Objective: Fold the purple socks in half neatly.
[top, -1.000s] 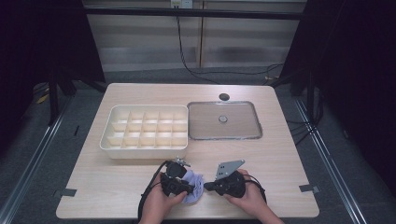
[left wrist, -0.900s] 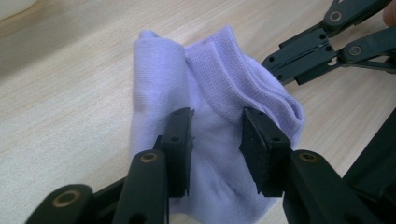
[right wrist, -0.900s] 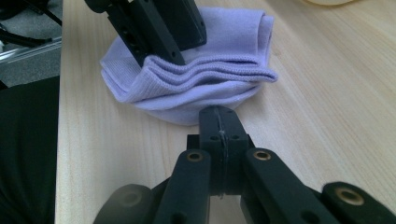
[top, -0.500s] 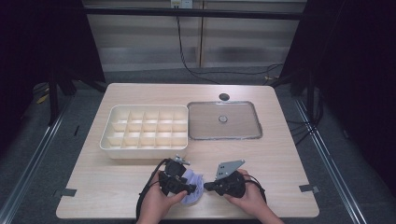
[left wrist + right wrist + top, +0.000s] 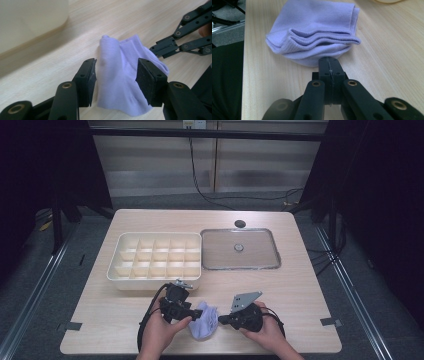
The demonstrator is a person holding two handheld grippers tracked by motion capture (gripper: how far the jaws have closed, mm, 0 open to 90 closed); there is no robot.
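Lilac sock (image 5: pixel 204 326) lies beside the cream tray (image 5: pixel 125 279), straddled by the opening left tool (image 5: pixel 115 80); right tool (image 5: pixel 329 65) apparently pinches its edge.

Left gripper (image 5: pixel 115 82): black linkage arms with brass-coloured pivot pins and flat, rectangular, matte black pads (image 5: pixel 147 82). Right gripper (image 5: pixel 329 65): identical black links and brass pins, with small screw holes in the pad blocks. Grey three-cornered plate (image 5: pixel 244 300) mounted on top. Black cable (image 5: pixel 148 312) trails from each body. Forearms bare.

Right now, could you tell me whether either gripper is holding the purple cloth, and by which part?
The right gripper is shut at the folded purple cloth's lower edge; a pinch can't be confirmed. The left gripper straddles it, open.
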